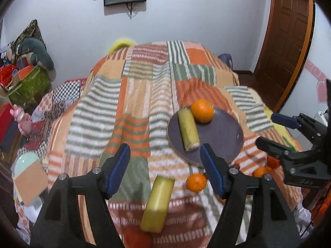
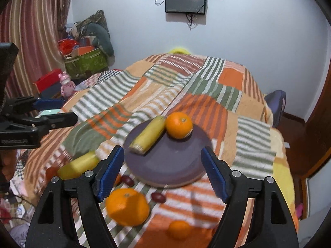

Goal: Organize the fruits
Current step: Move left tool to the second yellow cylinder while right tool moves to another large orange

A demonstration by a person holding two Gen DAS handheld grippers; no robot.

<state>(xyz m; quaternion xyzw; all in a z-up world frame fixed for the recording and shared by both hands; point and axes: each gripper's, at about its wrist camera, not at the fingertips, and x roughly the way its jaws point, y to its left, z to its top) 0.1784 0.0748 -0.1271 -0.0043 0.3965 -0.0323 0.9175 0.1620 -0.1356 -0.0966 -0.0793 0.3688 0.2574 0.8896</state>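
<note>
A dark purple plate (image 1: 223,138) (image 2: 169,165) lies on the striped blanket and holds a yellow corn piece (image 1: 188,129) (image 2: 148,137) and an orange (image 1: 202,111) (image 2: 179,125). My left gripper (image 1: 165,169) is open and empty above a second corn piece (image 1: 158,203) (image 2: 79,165). My right gripper (image 2: 162,173) is open and empty over the plate's near edge. It also shows in the left wrist view (image 1: 266,130). Loose on the blanket are a large orange (image 2: 127,206), a small orange (image 2: 179,229) (image 1: 196,182) and two dark red fruits (image 2: 158,197).
The patchwork blanket (image 2: 206,95) covers a bed. Boxes, toys and a cushion pile (image 2: 86,47) stand at the far left by a curtain. A wooden door (image 1: 289,41) is at the right. A screen (image 2: 185,0) hangs on the wall.
</note>
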